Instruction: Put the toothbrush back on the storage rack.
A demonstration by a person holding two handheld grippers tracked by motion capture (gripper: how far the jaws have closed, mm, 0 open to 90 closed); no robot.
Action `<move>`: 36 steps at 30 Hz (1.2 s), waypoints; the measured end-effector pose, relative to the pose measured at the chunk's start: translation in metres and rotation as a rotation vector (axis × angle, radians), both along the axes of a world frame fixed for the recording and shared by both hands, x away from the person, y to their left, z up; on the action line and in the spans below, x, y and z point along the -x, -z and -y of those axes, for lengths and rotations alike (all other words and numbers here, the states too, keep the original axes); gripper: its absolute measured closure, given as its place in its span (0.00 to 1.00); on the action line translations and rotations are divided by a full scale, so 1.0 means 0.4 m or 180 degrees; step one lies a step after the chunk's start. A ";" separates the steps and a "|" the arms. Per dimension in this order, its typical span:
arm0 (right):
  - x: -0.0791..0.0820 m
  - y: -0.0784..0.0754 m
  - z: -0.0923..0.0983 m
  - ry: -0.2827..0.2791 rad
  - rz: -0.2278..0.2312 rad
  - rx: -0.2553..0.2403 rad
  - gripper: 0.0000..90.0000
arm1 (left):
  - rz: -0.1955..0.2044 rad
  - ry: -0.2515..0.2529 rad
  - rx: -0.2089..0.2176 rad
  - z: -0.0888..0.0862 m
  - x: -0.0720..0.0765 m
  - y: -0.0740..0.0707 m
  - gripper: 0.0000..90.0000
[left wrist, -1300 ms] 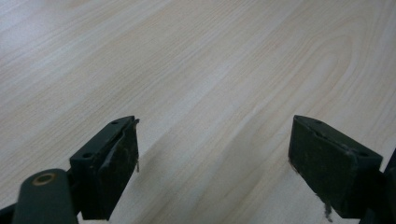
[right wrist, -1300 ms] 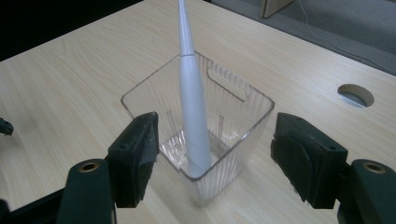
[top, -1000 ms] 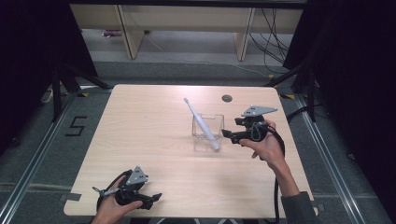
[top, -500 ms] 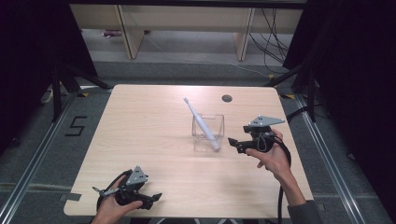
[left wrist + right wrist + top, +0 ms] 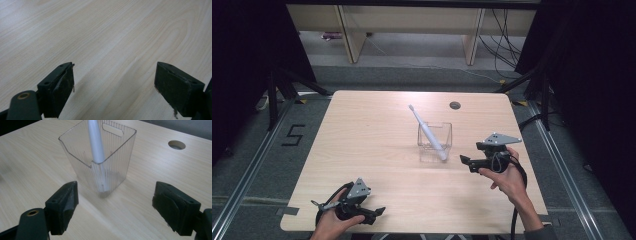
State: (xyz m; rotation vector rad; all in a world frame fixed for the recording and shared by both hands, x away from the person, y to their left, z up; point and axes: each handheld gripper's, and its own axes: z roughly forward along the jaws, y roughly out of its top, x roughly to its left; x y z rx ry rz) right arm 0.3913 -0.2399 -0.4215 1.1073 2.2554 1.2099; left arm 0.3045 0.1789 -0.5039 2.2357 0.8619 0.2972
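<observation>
The clear plastic cup is taken as the landmark: it stands upright near the middle of the table, and the white toothbrush is held inside it. The handle end is set down in the cup's near right corner, and the long axis is tilted up and away to the far left, so that the brush head is carried out beyond the cup's far left rim. The right gripper is found just to the right of the cup, close to it but apart, with its jaws spread wide and nothing between them; in the right gripper view the cup is seen straight ahead of the gap, with the handle leaning at its near corner. The left gripper is kept well nearer the person and left of the cup, jaws likewise spread over bare wood. The right gripper is judged the nearer one for any coming move.
</observation>
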 end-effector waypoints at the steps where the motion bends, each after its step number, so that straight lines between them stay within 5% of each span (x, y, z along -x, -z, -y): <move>1: 0.003 0.002 0.001 -0.0014 -0.0024 -0.0004 0.23 | -0.0002 -0.0007 0.0002 0.000 0.000 0.000 0.17; 12: 0.023 0.034 0.009 -0.0019 -0.0010 0.0022 0.23 | -0.0001 -0.0001 0.0000 0.000 0.000 0.000 0.17; 19: 0.037 0.065 0.025 0.0065 -0.0151 -0.0050 0.23 | -0.0001 -0.0001 0.0003 0.000 0.001 -0.001 0.17; 23: 0.040 0.075 0.037 0.0050 -0.0051 -0.0009 0.23 | -0.0004 -0.0009 0.0009 0.000 0.000 0.000 0.17; 26: 0.048 0.084 0.040 0.0075 -0.0157 -0.0109 0.23 | -0.0002 0.0003 0.0002 0.000 0.001 0.000 0.17; 27: 0.047 0.083 0.049 0.0055 -0.0100 0.0006 0.23 | -0.0001 -0.0006 0.0002 0.000 0.001 0.000 0.17; 30: 0.058 0.092 0.052 0.0072 -0.0168 -0.0101 0.23 | -0.0006 0.0003 -0.0007 -0.001 0.000 0.001 0.17; 36: 0.085 0.103 0.073 0.0053 -0.0098 -0.0061 0.23 | -0.0025 -0.0033 -0.0003 0.003 0.000 0.003 0.17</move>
